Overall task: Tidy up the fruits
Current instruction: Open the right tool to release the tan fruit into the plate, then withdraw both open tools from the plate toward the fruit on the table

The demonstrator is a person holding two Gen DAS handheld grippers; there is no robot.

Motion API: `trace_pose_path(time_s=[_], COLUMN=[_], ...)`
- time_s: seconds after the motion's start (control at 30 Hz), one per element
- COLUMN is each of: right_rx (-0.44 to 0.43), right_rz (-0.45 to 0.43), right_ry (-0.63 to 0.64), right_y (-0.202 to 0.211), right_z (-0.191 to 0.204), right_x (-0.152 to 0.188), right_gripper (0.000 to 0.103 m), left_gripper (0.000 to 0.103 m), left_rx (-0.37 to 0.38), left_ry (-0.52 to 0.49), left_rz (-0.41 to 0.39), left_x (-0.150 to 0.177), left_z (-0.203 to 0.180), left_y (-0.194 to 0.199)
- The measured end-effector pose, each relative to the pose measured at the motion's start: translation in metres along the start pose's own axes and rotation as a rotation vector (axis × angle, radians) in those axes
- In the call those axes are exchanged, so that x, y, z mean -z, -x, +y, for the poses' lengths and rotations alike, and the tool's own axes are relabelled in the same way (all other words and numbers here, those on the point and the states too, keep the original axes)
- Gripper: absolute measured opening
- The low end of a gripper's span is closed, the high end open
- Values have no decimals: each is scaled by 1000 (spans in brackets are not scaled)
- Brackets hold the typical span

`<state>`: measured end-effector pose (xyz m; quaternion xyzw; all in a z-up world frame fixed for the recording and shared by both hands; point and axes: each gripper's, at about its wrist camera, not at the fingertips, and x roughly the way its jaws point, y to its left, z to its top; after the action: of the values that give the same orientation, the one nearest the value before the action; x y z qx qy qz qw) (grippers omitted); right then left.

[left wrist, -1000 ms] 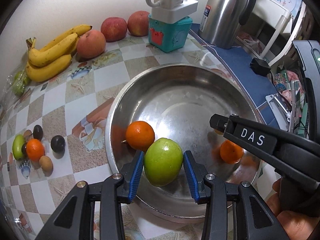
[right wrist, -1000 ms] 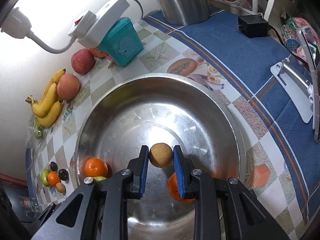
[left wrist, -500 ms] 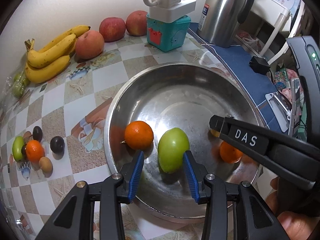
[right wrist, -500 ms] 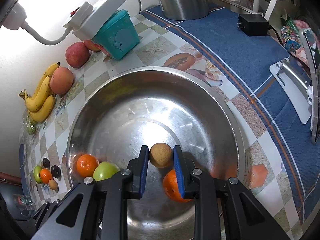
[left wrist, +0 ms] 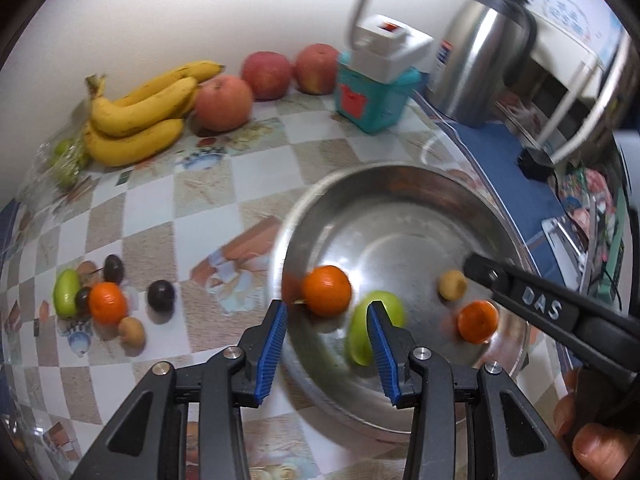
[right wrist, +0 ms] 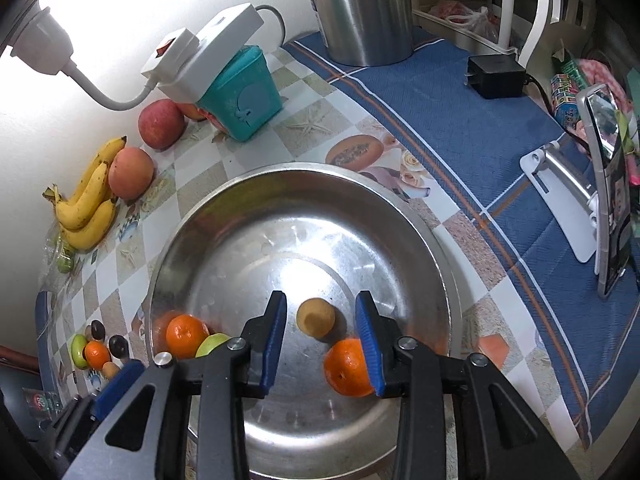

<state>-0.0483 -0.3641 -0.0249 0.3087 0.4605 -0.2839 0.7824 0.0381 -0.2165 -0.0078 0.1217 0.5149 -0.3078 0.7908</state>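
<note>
A steel bowl [left wrist: 289, 240] [right wrist: 440, 240] holds two oranges [left wrist: 326, 296] [left wrist: 478, 321], a green fruit [left wrist: 360, 338] and a small brown fruit [right wrist: 316, 317]. My left gripper [left wrist: 328, 344] hangs open and empty over the bowl's near left rim. The green fruit lies just behind its right pad. My right gripper [right wrist: 322, 340] is low inside the bowl and its jaws are opening. The brown fruit rests on the bowl floor between the pads, touched by neither. An orange [right wrist: 348, 368] sits behind the right pad. The right gripper's finger [left wrist: 560, 312] shows in the left wrist view.
Left of the bowl lie small fruits: a green one [left wrist: 66, 293], an orange [left wrist: 107, 303], dark plums [left wrist: 161, 295] and a brown one [left wrist: 131, 330]. Bananas [left wrist: 136, 116], apples [left wrist: 224, 102], a teal box [left wrist: 376, 96] and a kettle [left wrist: 484, 52] line the wall.
The green fruit has left the gap of my left gripper and lies in the bowl; that gripper has shifted left over the rim. My right jaws have parted from the brown fruit.
</note>
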Motion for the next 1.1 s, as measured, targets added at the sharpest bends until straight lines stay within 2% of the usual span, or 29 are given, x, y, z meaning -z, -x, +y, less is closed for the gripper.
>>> trace_pose_path(time_s=[0.37,0.7,0.83,0.87,0.93,1.0,1.07,1.1], right_rx=[-7,-33,-33,-33,-34,-35,-30,-28], right_rz=[33,12,3,0,-1,2,9,11], right_ry=[91,179,192,194,196,198,202,204], right_y=[4,24,28,29,30,29,26,26], right_z=[32,61,66,67,67,67,67,67], right_x=[10,18,19,19,19,19,20,20], right_gripper=[37,36,36,37,44,45,45,45], left_gripper=[46,46,57,57,58,63,76,78], left_rx=[-68,-119,-130,-133,-138,-148,-163,-171], left_ry=[192,283,298,300,305,309,313,314], left_rz=[-14,-33,-34,-33,-29,-23,-13,-8], left_x=[-1,1,2,2,2,3,3,4], left_z=[68,104,111,112,113,114,115,115], left_y=[16,33,35,35,36,35,33,33])
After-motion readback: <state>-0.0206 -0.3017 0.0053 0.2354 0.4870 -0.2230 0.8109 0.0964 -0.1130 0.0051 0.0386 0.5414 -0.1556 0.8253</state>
